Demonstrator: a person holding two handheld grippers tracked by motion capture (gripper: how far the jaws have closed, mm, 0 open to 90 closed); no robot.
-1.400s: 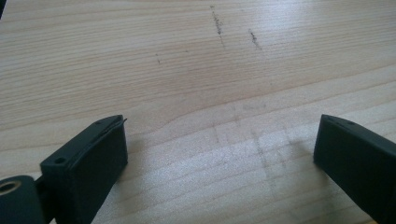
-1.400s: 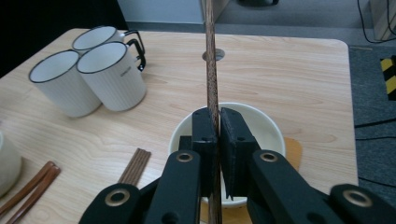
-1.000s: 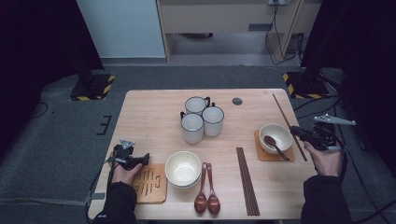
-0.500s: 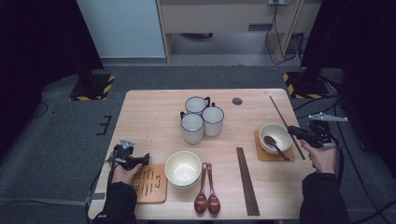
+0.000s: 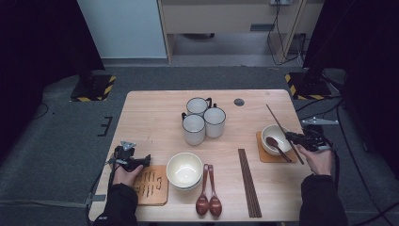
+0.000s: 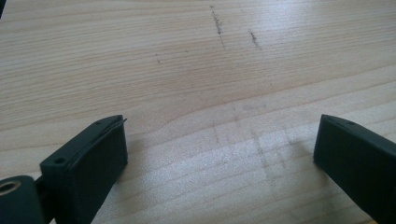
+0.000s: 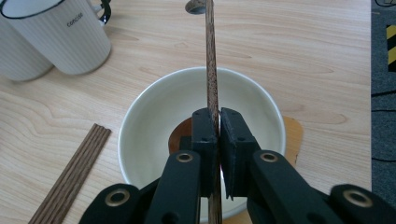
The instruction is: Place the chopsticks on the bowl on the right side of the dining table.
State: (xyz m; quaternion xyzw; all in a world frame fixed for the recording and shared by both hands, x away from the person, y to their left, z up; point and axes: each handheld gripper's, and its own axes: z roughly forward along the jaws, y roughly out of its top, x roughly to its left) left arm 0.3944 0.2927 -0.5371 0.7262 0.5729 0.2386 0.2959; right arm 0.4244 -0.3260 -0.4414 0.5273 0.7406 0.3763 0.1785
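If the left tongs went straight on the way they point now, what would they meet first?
Probably the bowls. In the high view the left tongs point sideways toward them over the coaster's top edge. Their own view shows bare table between the open jaws, so depth is unclear.

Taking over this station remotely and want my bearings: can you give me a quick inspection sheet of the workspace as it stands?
Surface: wooden table, faint scuff marks.
Job's things: chopstick clamped in right gripper over small bowl holding a spoon, on a coaster; chopstick bundle; stacked bowls; two spoons; three mugs; wooden board.
Clutter: small dark disc.
Grippers: left gripper open above bare wood; right shut on chopstick.
Cables: on floor at right and rear.
Surroundings: grey carpet, hazard-striped bases, cabinet behind.
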